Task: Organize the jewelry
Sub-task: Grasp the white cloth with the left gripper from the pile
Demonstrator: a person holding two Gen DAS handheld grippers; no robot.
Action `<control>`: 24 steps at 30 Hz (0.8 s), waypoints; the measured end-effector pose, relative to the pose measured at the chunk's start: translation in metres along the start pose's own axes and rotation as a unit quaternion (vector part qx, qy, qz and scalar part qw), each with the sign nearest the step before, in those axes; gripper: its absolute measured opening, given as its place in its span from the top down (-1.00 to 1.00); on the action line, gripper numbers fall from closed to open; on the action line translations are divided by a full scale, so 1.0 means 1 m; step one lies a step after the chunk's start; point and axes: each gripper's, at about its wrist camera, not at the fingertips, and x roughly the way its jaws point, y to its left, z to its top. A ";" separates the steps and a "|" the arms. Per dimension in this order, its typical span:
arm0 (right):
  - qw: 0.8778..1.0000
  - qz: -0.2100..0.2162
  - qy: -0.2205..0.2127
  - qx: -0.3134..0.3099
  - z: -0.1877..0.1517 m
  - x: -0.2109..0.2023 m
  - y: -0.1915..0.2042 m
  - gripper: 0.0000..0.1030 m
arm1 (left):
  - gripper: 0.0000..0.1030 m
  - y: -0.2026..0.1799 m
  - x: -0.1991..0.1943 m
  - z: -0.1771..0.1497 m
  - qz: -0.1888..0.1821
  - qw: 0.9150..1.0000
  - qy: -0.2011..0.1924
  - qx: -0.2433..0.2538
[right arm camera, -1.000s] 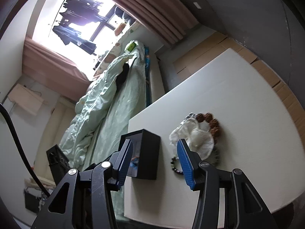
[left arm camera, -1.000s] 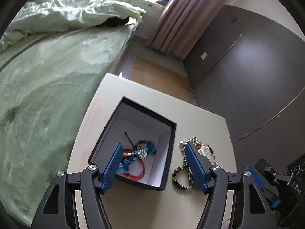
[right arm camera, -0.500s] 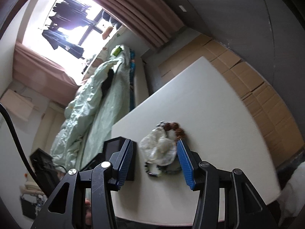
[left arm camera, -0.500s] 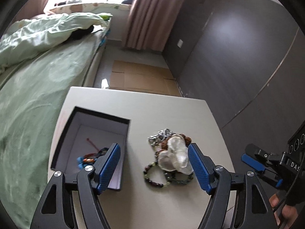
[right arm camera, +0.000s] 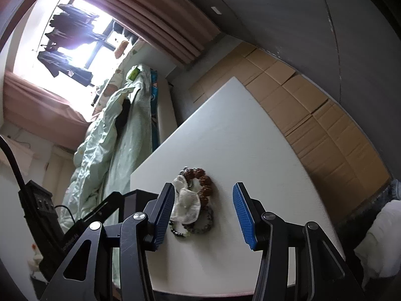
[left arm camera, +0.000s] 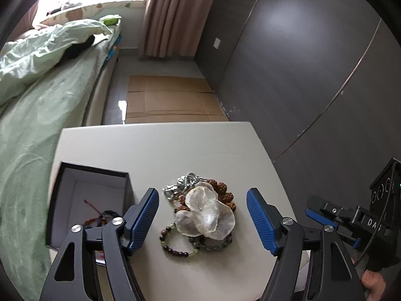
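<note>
A pile of jewelry lies on the white table (left arm camera: 155,148): a translucent white flower piece (left arm camera: 206,212), a brown bead bracelet (left arm camera: 225,194), a silver chain (left arm camera: 183,183), a dark bead bracelet (left arm camera: 173,244) and a grey-green bracelet (left arm camera: 213,244). An open black box (left arm camera: 87,195) at the left holds red cord and blue bracelets (left arm camera: 100,219). My left gripper (left arm camera: 203,215) is open and empty, hovering over the pile. My right gripper (right arm camera: 203,208) is open and empty above the same pile (right arm camera: 193,200); the box (right arm camera: 130,200) shows behind its left finger.
A bed with green bedding (left arm camera: 37,87) runs along the table's left side. Flattened cardboard (left arm camera: 170,97) covers the floor beyond the table. A dark wardrobe wall (left arm camera: 300,62) stands to the right. The right gripper's body (left arm camera: 351,218) is at the table's right edge.
My left gripper has swung right from above the box to above the jewelry pile. My right gripper has shifted so the pile sits between its fingers. Both stay open.
</note>
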 end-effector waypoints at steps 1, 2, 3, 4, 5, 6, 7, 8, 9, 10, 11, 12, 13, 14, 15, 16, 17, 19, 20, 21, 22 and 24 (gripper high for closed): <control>1.000 -0.001 -0.002 0.005 0.000 -0.001 -0.004 0.05 | -0.28 0.001 0.003 -0.001 -0.001 1.000 0.003 -0.001; 1.000 -0.003 -0.004 0.008 0.000 -0.002 -0.007 0.05 | -0.19 0.003 0.008 -0.001 -0.002 1.000 0.008 -0.003; 1.000 -0.005 -0.005 0.010 0.002 -0.003 -0.009 0.05 | -0.15 0.005 0.013 -0.001 -0.004 1.000 0.013 -0.006; 1.000 -0.008 -0.005 0.011 0.002 -0.003 -0.010 0.05 | -0.09 0.007 0.018 -0.002 -0.005 1.000 0.017 -0.008; 1.000 -0.012 -0.004 0.011 0.002 -0.002 -0.010 0.05 | -0.02 0.009 0.023 -0.003 -0.006 1.000 0.025 -0.011; 1.000 -0.014 -0.002 0.012 0.002 0.000 -0.011 0.05 | 0.01 0.012 0.028 -0.003 -0.008 0.999 0.032 -0.014; 1.000 -0.014 0.001 0.015 0.002 0.002 -0.013 0.05 | 0.05 0.013 0.031 -0.004 -0.008 0.999 0.037 -0.016; 1.000 -0.012 0.005 0.018 0.001 0.004 -0.014 0.05 | 0.05 0.015 0.035 -0.005 -0.006 0.999 0.043 -0.020; 1.000 -0.009 0.008 0.021 0.003 0.005 -0.015 0.05 | 0.05 0.016 0.039 -0.006 -0.008 0.999 0.048 -0.023; 1.000 -0.006 0.011 0.026 0.002 0.006 -0.017 0.05 | 0.05 0.017 0.043 -0.007 -0.012 0.998 0.054 -0.024; 0.999 -0.002 0.014 0.030 0.003 0.008 -0.019 0.05 | 0.05 0.015 0.046 -0.008 -0.013 0.998 0.059 -0.022; 0.999 0.000 0.017 0.033 0.002 0.009 -0.021 0.05 | 0.05 0.014 0.050 -0.009 -0.010 0.998 0.063 -0.019; 0.999 0.000 0.019 0.035 0.002 0.010 -0.021 0.05 | 0.05 0.012 0.053 -0.010 -0.007 0.998 0.066 -0.015; 0.999 -0.002 0.022 0.036 0.001 0.012 -0.022 0.05 | 0.16 0.010 0.058 -0.012 -0.002 0.997 0.071 -0.011; 0.999 -0.003 0.024 0.036 0.000 0.014 -0.022 0.05 | 0.29 0.009 0.060 -0.013 -0.001 0.997 0.075 -0.009; 0.999 -0.005 0.026 0.035 -0.001 0.016 -0.020 0.05 | 0.56 0.009 0.063 -0.015 0.005 0.997 0.081 -0.005; 0.999 -0.006 0.029 0.033 -0.003 0.018 -0.019 0.05 | 0.72 0.008 0.065 -0.017 0.015 0.997 0.082 0.001; 0.999 -0.007 0.034 0.028 -0.004 0.022 -0.017 0.05 | 0.98 0.008 0.062 -0.018 0.015 0.997 0.074 0.003; 0.999 -0.008 0.037 0.025 -0.005 0.026 -0.015 0.05 | 0.99 0.008 0.059 -0.017 0.010 0.998 0.069 0.004; 0.999 -0.009 0.039 0.025 -0.005 0.028 -0.014 0.05 | 0.99 0.007 0.053 -0.016 0.007 0.998 0.057 0.006; 0.999 -0.009 0.043 0.024 -0.005 0.033 -0.013 0.05 | 0.99 0.006 0.049 -0.015 0.007 0.999 0.049 0.009; 0.998 -0.006 0.052 0.020 -0.003 0.041 -0.009 0.05 | 0.99 0.006 0.040 -0.013 -0.001 0.999 0.035 0.009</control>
